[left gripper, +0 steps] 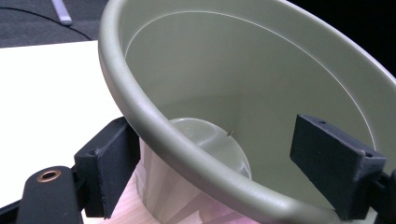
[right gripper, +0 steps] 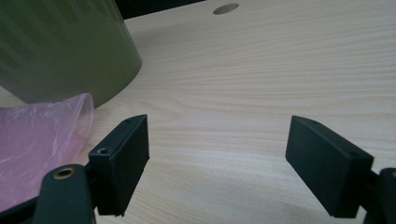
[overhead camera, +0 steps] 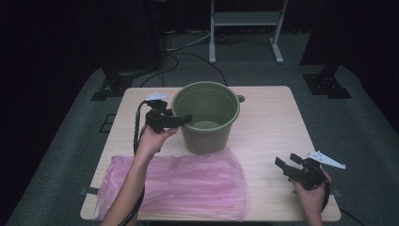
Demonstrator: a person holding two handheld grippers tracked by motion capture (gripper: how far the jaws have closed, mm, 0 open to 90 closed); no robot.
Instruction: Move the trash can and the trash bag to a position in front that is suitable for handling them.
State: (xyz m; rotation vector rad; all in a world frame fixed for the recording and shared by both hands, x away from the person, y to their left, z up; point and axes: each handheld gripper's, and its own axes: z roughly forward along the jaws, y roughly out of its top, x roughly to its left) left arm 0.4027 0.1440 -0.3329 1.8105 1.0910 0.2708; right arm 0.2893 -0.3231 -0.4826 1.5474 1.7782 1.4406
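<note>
Two grippers work over a pale wooden table [overhead camera: 277, 117], one in each of the person's hands. At the left of the high view, the left hand [overhead camera: 151, 141] holds the left gripper [overhead camera: 181, 120] up against the near-left rim of a green bucket [overhead camera: 207, 117]. Its jaws are spread and straddle the rim: in the left gripper view one jaw sits outside the wall, low on the left, and the other hangs inside the bucket [left gripper: 243, 93] on the right, with the rim running between them. Neither jaw visibly presses the wall, so the jaws are open around the rim rather than clamped on it. A black cable [overhead camera: 137, 127] trails from this gripper down past the forearm.

The bucket stands upright at the middle of the table, toward the far edge, and its inside looks bare down to the pale round bottom. Just in front of it lies a pink plastic bag [overhead camera: 183, 183], spread flat along the near edge from the left corner to about the middle. In the right gripper view the bag [right gripper: 37, 144] touches the foot of the bucket [right gripper: 60, 46].

At the right, the right hand [overhead camera: 313, 195] holds the right gripper [overhead camera: 286, 163] near the near-right corner, well apart from the bucket. Its jaws stand wide open over bare wood [right gripper: 261, 84], holding nothing, and point left toward the bag.
</note>
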